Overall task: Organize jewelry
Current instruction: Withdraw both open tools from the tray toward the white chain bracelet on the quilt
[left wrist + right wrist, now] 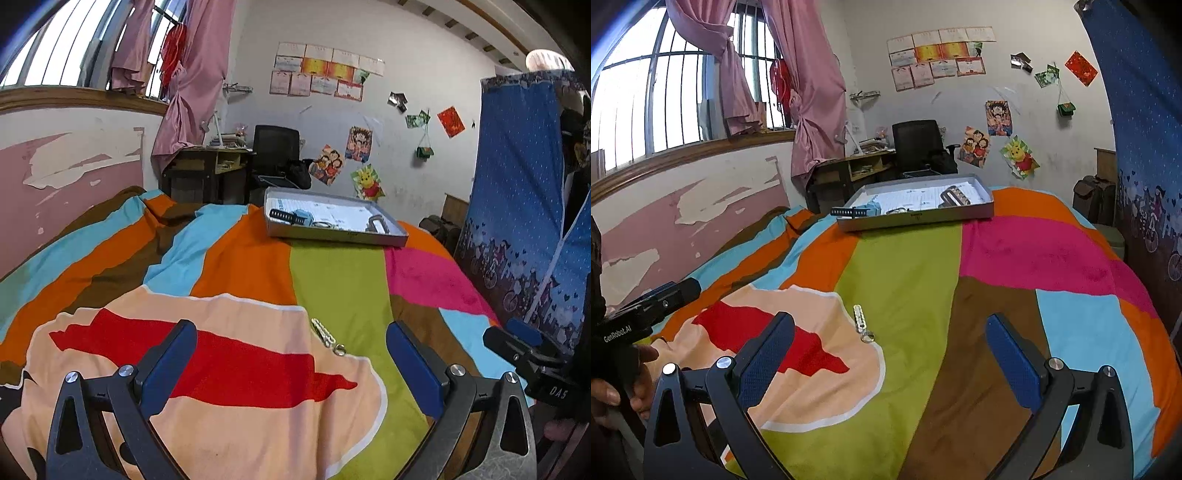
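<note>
Blue-padded left gripper point(291, 363) and right gripper point(890, 363) gaping wide, grasping nothing; silver link bracelet point(860, 319) lying at twelve o'clock.

striped blanket point(240, 258), office chair point(916, 146), pink curtain point(812, 92)

Lighting: daylight, bright, entering through the barred window point(665, 92) at upper left; panes blown out to white in both views. Shadows: soft, faint, on the striped bedspread point(905, 266). Glare: none on the grey tray point(916, 218). Focus: mid-scene sharp; small jewellery on the bedspread poorly resolved. Distortion: strong fisheye bowing of walls and window bars; black vignette in the frame corners.
</note>
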